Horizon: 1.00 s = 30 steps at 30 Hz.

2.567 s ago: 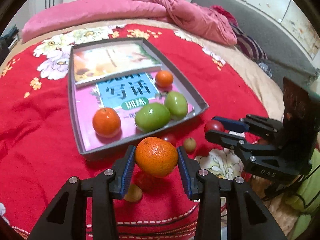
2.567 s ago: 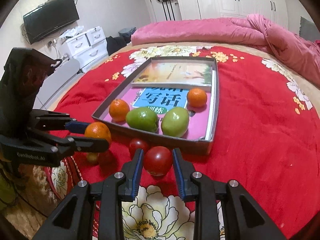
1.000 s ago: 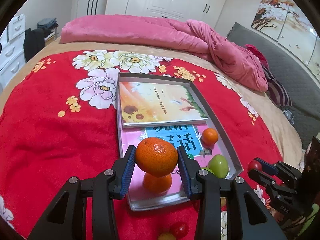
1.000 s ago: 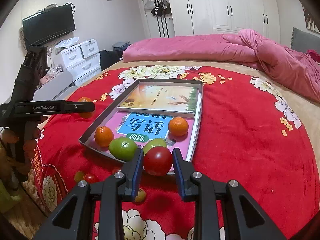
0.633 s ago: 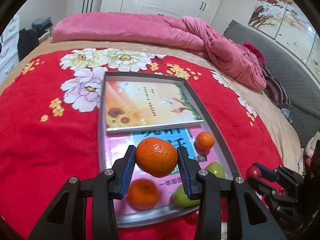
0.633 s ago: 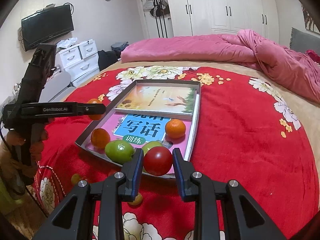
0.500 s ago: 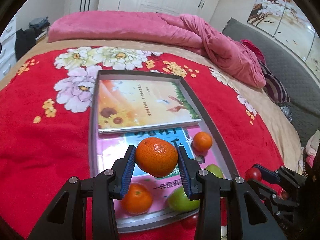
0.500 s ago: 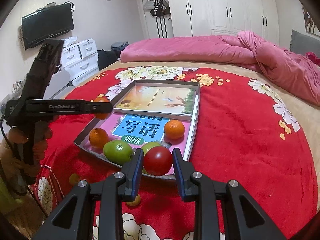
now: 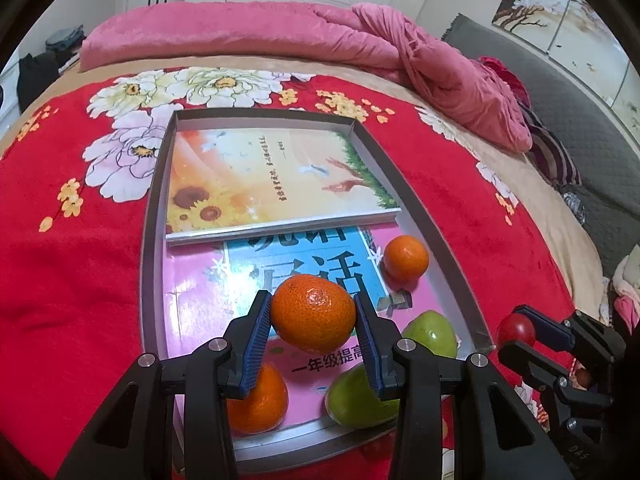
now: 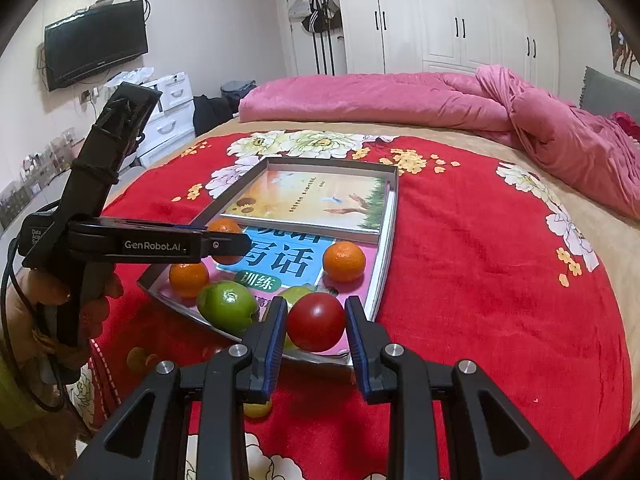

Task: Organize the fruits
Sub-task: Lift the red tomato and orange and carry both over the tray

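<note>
My left gripper (image 9: 313, 318) is shut on an orange mandarin (image 9: 313, 313) and hangs over the near half of the grey tray (image 9: 157, 184), above the pink and blue booklet (image 9: 208, 300). In the tray lie two more mandarins (image 9: 405, 258) (image 9: 260, 398) and two green fruits (image 9: 432, 334) (image 9: 356, 400). My right gripper (image 10: 316, 326) is shut on a red tomato (image 10: 316, 322) just before the tray's near rim (image 10: 386, 256). In the right wrist view the left gripper (image 10: 226, 242) shows from the side over the tray's left part.
A sunflower book (image 9: 272, 184) fills the tray's far half. Small loose fruits (image 10: 256, 408) (image 10: 138, 356) lie on the red flowered bedspread (image 10: 480, 300) before the tray. A pink quilt (image 10: 400, 96) is heaped at the back; drawers (image 10: 168, 116) stand left.
My left gripper has carried the mandarin forward and down, from the tray's near edge to over the booklet. The right gripper has held still with the tomato.
</note>
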Each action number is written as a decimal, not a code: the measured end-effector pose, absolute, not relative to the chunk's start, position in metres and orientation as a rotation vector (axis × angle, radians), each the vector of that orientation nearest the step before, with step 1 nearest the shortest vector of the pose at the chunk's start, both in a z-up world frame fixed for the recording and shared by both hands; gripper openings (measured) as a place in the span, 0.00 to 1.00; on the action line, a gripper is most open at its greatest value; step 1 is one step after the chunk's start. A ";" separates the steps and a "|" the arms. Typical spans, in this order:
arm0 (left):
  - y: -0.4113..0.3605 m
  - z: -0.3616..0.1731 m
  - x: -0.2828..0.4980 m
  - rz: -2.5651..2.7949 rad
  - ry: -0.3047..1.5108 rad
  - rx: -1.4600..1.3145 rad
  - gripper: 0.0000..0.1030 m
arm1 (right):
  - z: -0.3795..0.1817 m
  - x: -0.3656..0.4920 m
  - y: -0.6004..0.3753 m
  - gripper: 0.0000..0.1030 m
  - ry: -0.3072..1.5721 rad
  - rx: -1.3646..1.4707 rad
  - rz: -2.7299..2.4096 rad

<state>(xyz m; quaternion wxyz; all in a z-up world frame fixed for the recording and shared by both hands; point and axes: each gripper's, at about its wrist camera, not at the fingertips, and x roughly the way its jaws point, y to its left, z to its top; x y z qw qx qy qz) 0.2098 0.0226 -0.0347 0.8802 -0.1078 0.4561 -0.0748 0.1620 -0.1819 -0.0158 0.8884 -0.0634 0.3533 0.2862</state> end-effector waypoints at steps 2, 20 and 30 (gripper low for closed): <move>0.022 -0.037 0.211 -0.160 0.960 -0.224 0.42 | -0.016 0.163 -0.181 0.29 0.734 -0.138 0.593; 0.017 -0.044 0.212 -0.167 0.982 -0.181 0.42 | -0.026 0.169 -0.173 0.29 0.747 -0.186 0.580; 0.013 -0.045 0.212 -0.161 0.984 -0.151 0.42 | -0.034 0.171 -0.166 0.29 0.768 -0.225 0.592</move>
